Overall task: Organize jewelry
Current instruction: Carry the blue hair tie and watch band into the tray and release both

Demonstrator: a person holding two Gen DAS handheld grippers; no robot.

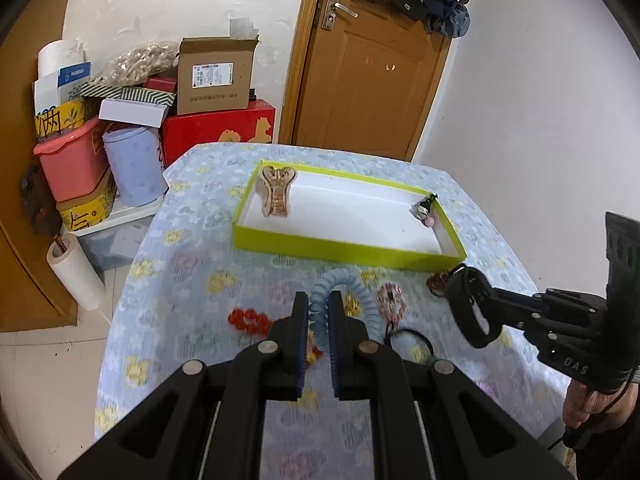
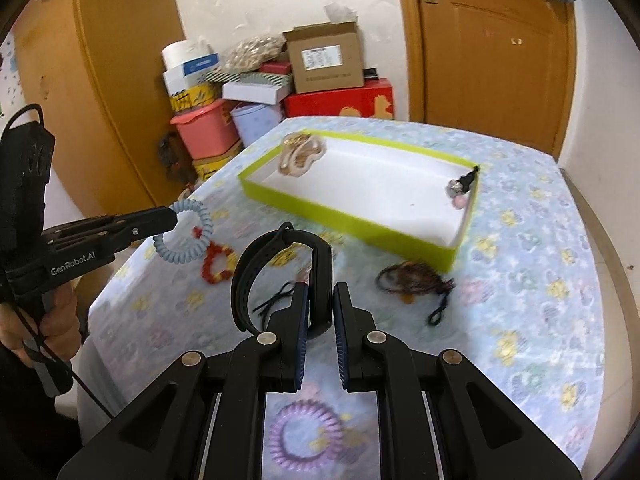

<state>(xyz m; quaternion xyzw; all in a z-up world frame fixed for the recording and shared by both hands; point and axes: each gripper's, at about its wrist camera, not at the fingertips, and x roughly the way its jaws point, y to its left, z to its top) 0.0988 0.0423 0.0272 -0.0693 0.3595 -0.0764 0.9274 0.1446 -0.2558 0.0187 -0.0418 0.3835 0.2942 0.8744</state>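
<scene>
My left gripper (image 1: 319, 304) is shut on a pale blue spiral hair tie (image 1: 362, 290), held above the flowered tablecloth. The same left gripper (image 2: 173, 216) and blue spiral hair tie (image 2: 207, 222) show at the left of the right wrist view. My right gripper (image 2: 320, 292) is shut on a black wristband (image 2: 322, 256), lifted off the cloth. This right gripper (image 1: 496, 300) and black wristband (image 1: 456, 312) also appear at the right of the left wrist view. Ahead lies a lime-green tray (image 1: 348, 246) (image 2: 340, 216) with a white floor. It holds a beige hair claw (image 1: 276, 192) (image 2: 300, 154) and a small dark charm (image 1: 424, 210) (image 2: 460, 188).
On the cloth lie a red bead bracelet (image 1: 248, 320) (image 2: 216, 264), a brown hair tie (image 2: 412, 278), a purple spiral tie (image 2: 306, 436), a pink bead bracelet (image 1: 390, 298) and a black elastic (image 1: 412, 338). Stacked boxes and a pink bin (image 1: 72, 160) stand beyond the table's far left.
</scene>
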